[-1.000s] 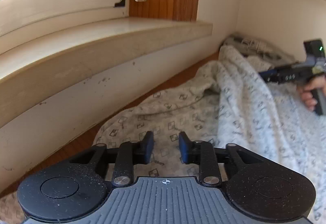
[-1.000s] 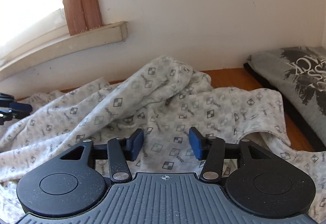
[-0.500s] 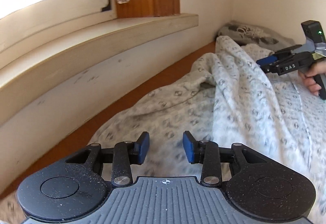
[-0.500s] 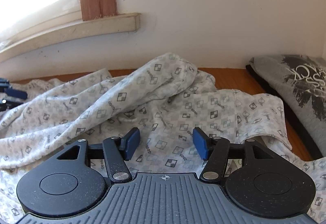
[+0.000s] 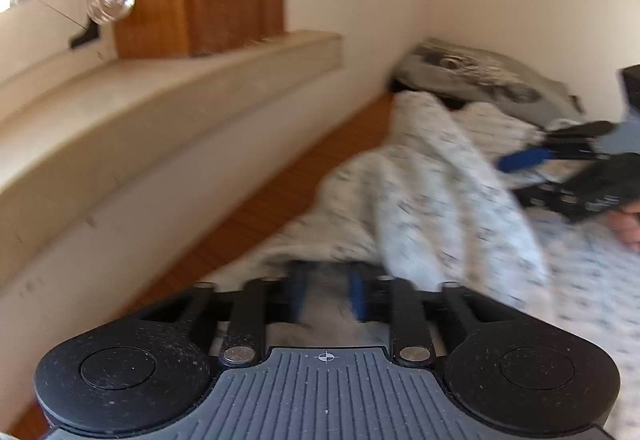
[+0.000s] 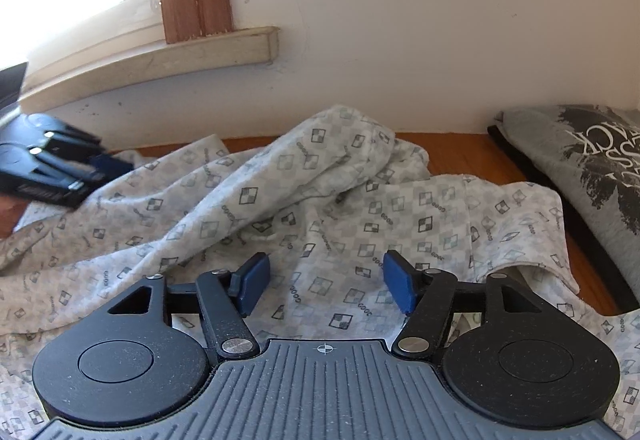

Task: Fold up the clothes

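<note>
Left gripper points down and forward along the wall under the window sill; left wrist view is motion-blurred. Its jaws are closing, blue pads near each other with a narrow gap. The patterned white garment seems to lie between or right under the tips, but blur hides whether the pads actually pinch it. From the right wrist view the same gripper shows at far left, blurred, over the cloth's left edge, with a bit of the person's hand beneath it, cut by the frame.

Right gripper tilts down over the garment, jaws opening, pads wide apart, nothing gripped. Cloth lies flat just below and ahead of the tips, with a raised crumpled ridge further ahead toward the wall. In the left wrist view this gripper sits far right, blurred, partly cut off, fingers of the holding hand barely visible.

Garment spreads across the wooden surface. Grey printed shirt lies to the right of the right gripper, cut by the frame edge.
</note>
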`<state>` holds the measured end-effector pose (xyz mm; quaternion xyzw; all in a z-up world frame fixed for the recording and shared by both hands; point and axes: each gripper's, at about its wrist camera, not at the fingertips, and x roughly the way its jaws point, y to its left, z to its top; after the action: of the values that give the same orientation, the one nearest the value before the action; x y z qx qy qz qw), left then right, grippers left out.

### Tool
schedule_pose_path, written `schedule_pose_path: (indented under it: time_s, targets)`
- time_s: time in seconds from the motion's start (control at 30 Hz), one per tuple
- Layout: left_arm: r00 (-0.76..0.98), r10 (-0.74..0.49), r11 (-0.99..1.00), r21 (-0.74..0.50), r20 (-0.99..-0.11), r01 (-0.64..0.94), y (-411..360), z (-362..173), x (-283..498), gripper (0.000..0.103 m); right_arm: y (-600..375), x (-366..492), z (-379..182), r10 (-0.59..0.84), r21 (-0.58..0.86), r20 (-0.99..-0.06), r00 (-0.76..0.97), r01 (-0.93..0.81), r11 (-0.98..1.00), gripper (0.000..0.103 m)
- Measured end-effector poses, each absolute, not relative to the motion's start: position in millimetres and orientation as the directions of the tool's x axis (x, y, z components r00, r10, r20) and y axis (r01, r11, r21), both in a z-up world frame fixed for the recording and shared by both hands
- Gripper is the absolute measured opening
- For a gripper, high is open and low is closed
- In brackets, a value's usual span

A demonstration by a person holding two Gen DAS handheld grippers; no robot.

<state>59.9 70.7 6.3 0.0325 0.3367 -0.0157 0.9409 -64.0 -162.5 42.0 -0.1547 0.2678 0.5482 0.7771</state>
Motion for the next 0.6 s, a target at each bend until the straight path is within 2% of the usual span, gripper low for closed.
schedule_pose_path:
  time_s: [0.03,0.17,0.23,0.33,0.53,0.6]
  targets:
    - [0.778,0.063,0.996,0.087,-0.625,-0.011,72.7,6.2,62.9,0.005,-162.6,-63.6,42.1,0.770,0.057,-0.585,0.254,-0.935,0.351,0.063]
    - [0.816,0.159,0.987,0.110,-0.555,-0.118,79.0,6.9,57.1,0.005,-162.9,-62.1,42.5,0.775,0.069,-0.582,0.247,-0.934,0.350,0.063]
    - [0.814,0.126,0.992,0.070,-0.567,-0.106,82.1,6.0,55.5,0.006,-163.4,-62.5,43.1,0.775,0.065,-0.579,0.253,-0.933,0.353,0.062]
    - [0.817,0.029,0.998,-0.033,-0.576,-0.059,84.3,7.6,50.4,0.014,-165.9,-63.3,44.7,0.780,0.061,-0.566,0.268,-0.930,0.363,0.062]
    - [0.806,-0.126,0.976,-0.220,-0.578,-0.005,89.4,15.4,45.6,0.014,-167.0,-63.1,45.3,0.777,0.059,-0.561,0.286,-0.923,0.381,0.062]
    - [0.801,-0.141,0.964,-0.264,-0.582,-0.022,88.7,13.9,47.8,0.018,-165.3,-64.1,44.9,0.772,0.049,-0.566,0.289,-0.923,0.382,0.062]
